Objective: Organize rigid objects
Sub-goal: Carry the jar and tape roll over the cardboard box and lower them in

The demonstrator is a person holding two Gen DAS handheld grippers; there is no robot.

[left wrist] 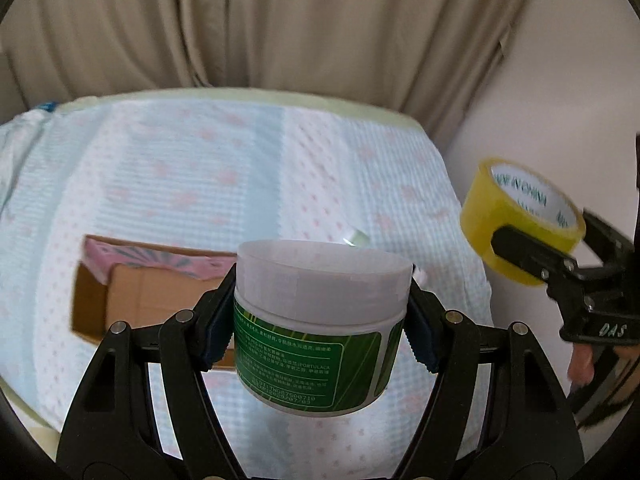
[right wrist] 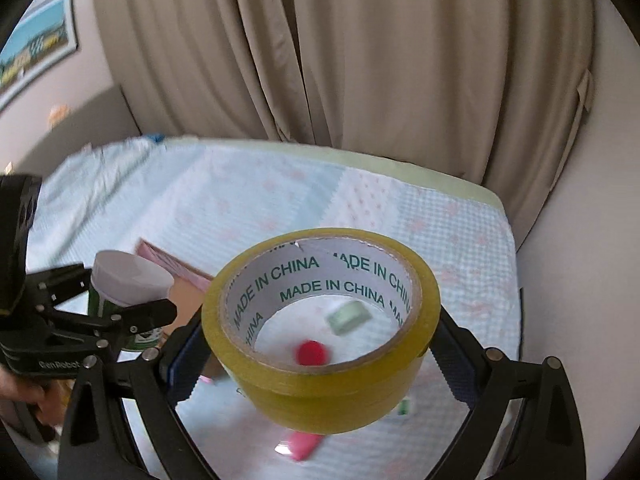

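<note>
The bed (left wrist: 224, 168), under a pale blue and pink dotted cover, fills both views, with beige curtains (right wrist: 360, 60) behind it. On it, at about nine o'clock in the left wrist view, lies an open cardboard box (left wrist: 132, 300) with a pink liner, the likely place for the loose things.

The white-lidded jar (left wrist: 320, 320) with a green label hangs in the air above the bed, just right of the box. It looks stiff and smooth-sided, probably fairly light; just under the lid, where the pads sit now, seems the safest hold. The left gripper (left wrist: 320, 312) is spread about as wide as the jar and pinches it from both sides.

The yellow tape roll (right wrist: 320, 332) is rigid, light and slick on its outer face, so it is best gripped across its width. The right gripper (right wrist: 320, 344) clamps it that way, above the bed.

Through the roll's core, a red cap (right wrist: 311, 353) and a pale green block (right wrist: 347, 316) show blurred on the cover; a pink item (right wrist: 302, 445) lies at six o'clock.
</note>
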